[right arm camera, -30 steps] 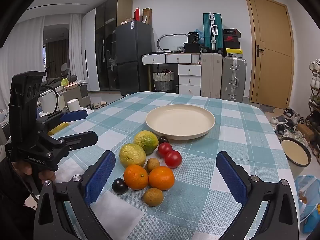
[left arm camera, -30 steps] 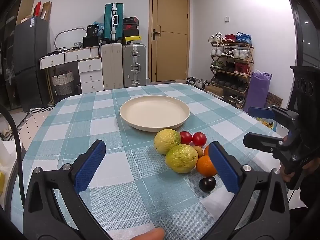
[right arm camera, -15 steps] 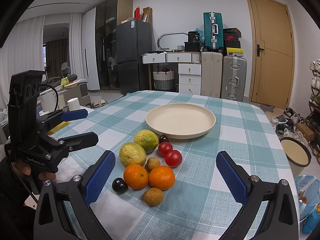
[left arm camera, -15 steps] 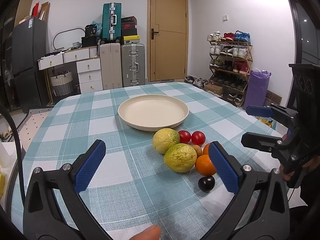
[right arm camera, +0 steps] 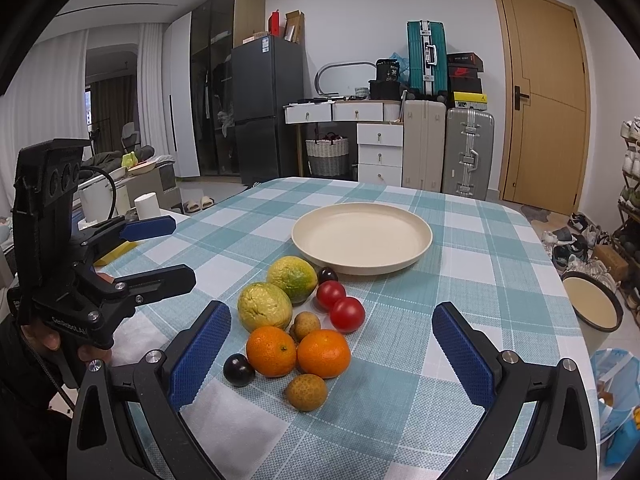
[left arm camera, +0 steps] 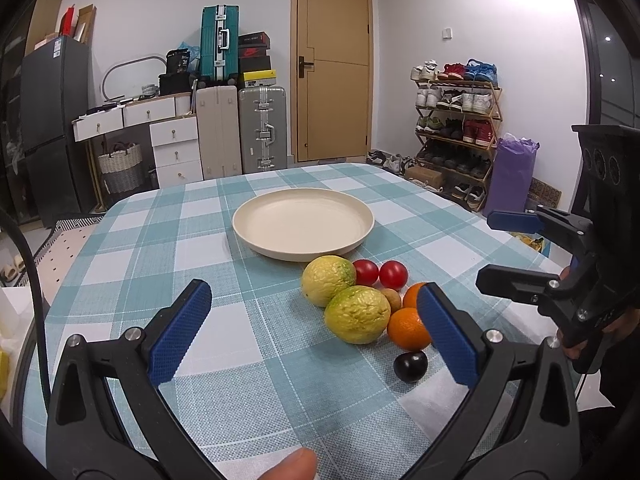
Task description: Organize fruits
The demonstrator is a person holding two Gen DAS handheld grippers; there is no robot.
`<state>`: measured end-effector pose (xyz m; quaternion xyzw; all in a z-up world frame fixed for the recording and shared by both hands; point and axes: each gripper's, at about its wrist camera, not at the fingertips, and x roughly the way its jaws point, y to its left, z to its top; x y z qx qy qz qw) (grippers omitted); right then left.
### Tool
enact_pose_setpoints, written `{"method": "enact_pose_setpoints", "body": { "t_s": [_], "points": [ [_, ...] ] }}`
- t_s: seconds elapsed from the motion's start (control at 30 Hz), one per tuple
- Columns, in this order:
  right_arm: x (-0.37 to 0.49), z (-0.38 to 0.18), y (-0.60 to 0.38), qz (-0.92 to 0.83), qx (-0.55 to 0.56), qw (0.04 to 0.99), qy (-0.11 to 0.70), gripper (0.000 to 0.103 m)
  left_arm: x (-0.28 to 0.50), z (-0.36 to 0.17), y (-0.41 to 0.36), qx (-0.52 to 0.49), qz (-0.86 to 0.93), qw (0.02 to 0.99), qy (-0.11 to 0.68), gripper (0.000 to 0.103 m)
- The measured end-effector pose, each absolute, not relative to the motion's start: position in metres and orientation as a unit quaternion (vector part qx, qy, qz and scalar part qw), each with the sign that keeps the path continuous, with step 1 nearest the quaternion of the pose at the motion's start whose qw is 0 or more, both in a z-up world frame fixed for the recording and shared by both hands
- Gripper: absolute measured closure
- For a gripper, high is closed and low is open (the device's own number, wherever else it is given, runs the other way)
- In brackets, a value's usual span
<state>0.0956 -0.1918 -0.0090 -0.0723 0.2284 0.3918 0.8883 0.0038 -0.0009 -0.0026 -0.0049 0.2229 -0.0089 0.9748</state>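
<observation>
- Both your left tool and right tool hang released, empty.
- Nudge the packed round fruit pile at mid-frame, and pieces may roll off the checked counter.

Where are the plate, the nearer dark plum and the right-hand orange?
plate (right arm camera: 362,236): right wrist view, bare inner floor.
nearer dark plum (right arm camera: 239,369): right wrist view, top centre.
right-hand orange (right arm camera: 323,353): right wrist view, front face.
</observation>
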Motion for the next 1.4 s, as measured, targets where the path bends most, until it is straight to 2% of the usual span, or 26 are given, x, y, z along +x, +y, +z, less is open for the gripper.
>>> {"method": "enact_pose_setpoints", "body": {
  "t_s": [0.83,1.4],
  "points": [
    [0.100,-0.010,-0.193,0.374,-0.077,0.891,0.247,0.000,0.006,-0.003,0.000,-0.011,-0.015,0.972,0.235,0.000],
    [0.122,-0.018,-0.183,0.333,-0.108,0.876,0.332,0.000,0.015,-0.007,0.001,-0.011,0.000,0.965,0.264,0.000]
  ]
}}
